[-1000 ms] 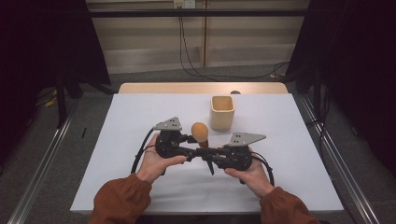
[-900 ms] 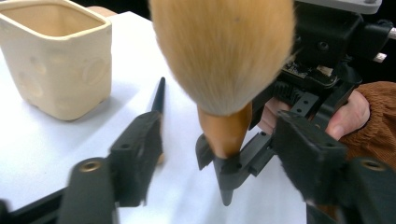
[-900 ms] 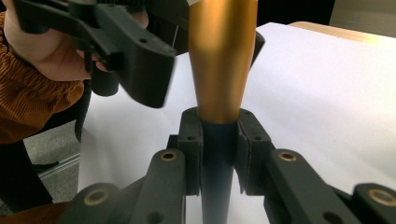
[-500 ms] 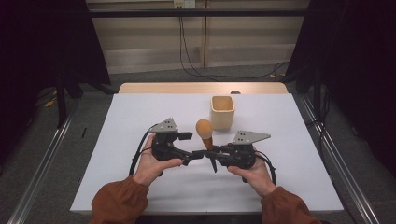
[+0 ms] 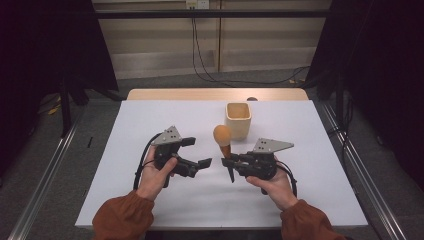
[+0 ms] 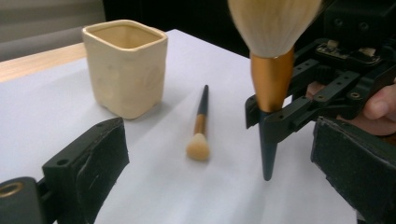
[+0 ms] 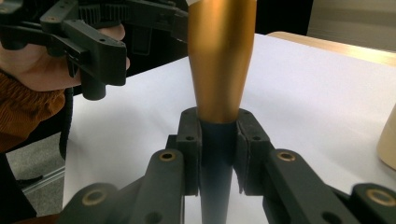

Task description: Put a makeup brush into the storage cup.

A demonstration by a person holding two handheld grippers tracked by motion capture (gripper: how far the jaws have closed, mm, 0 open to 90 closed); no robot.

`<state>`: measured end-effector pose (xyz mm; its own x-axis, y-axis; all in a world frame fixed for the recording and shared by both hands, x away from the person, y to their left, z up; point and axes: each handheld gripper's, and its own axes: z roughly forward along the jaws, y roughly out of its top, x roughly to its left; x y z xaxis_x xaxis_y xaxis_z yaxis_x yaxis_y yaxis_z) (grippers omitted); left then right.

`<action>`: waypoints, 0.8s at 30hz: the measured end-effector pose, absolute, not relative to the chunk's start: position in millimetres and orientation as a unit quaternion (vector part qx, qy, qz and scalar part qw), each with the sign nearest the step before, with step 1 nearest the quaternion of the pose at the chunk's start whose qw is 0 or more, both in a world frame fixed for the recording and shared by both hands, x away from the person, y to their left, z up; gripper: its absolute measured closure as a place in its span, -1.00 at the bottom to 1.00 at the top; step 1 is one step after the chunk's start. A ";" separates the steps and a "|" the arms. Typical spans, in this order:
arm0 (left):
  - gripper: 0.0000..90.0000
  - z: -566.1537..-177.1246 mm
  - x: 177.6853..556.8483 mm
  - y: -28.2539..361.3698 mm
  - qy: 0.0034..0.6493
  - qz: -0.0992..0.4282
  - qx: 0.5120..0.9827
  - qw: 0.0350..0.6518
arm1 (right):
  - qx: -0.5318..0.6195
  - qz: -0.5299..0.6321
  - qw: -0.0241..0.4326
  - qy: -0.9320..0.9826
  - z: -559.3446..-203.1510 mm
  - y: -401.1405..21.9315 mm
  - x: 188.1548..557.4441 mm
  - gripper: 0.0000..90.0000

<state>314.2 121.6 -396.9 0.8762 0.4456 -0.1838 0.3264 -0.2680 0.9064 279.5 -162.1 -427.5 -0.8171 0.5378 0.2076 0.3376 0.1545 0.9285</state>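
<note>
On the white worktop [image 5: 125, 200], seen from the high view, the right tongs [image 5: 227, 161] sit at about 5 o'clock of the centre, clenched on the dark handle of a large brush [image 5: 223, 141] that stands upright, its round tan head up and its pointed tip down, clear of the surface. The left tongs [image 5: 202, 164] lie at about 7 o'clock, released, jaws spread and nothing between them, pointing toward the brush. A cream square cup [image 5: 238, 120] stands just past the brush at 12 o'clock.

The right gripper view closes in on the grasp: the two black jaws of the right tongs [image 7: 217, 154] press the large brush [image 7: 220, 70] just below its gold ferrule, where the dark handle begins. The left tongs [image 7: 88, 51] and a hand [image 7: 37, 70] in a rust-coloured sleeve [image 7: 23, 112] show at 10 o'clock; the cup [image 7: 388, 140] edge peeks in at 3 o'clock.

The left gripper view adds what the high view hides: a small brush [image 6: 200, 126] lying flat on the worktop [image 6: 46, 107] between the cup [image 6: 125, 67] and the large brush [image 6: 271, 70], its pale head toward the camera. The left tongs [image 6: 219, 163] frame it with wide-apart pads, and the right tongs [image 6: 280, 114] hold the big brush at 2 o'clock.
</note>
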 end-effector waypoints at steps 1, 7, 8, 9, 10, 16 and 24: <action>-0.91 -397.6 313.9 122.7 0.248 0.058 0.792 0.555 | 0.290 0.581 0.087 0.755 -427.4 -162.4 279.5 0.66; -0.91 -401.8 310.9 130.9 0.256 0.079 0.775 0.572 | 0.294 0.582 0.090 0.752 -426.8 -164.4 279.3 0.66; -0.91 -402.3 310.6 132.8 0.257 0.087 0.770 0.577 | 0.295 0.582 0.089 0.752 -426.7 -164.9 279.4 0.66; -0.91 -402.5 310.5 133.9 0.259 0.087 0.769 0.578 | 0.295 0.582 0.089 0.752 -426.6 -165.3 279.3 0.66; -0.91 -403.0 310.2 135.6 0.259 0.087 0.767 0.581 | 0.296 0.583 0.090 0.752 -426.6 -165.5 279.2 0.66; -0.90 -408.6 306.3 146.2 0.257 0.106 0.760 0.587 | 0.299 0.582 0.093 0.751 -426.5 -167.5 279.0 0.66; -0.91 -410.5 299.9 163.8 0.273 0.120 0.751 0.589 | 0.306 0.584 0.102 0.745 -424.1 -173.9 278.2 0.66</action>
<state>299.9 163.8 -410.5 0.8218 0.5518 -0.1423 0.2694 -0.1562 0.9503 278.2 -173.9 -424.1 -0.7922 0.5749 0.2048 0.3361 0.1310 0.9327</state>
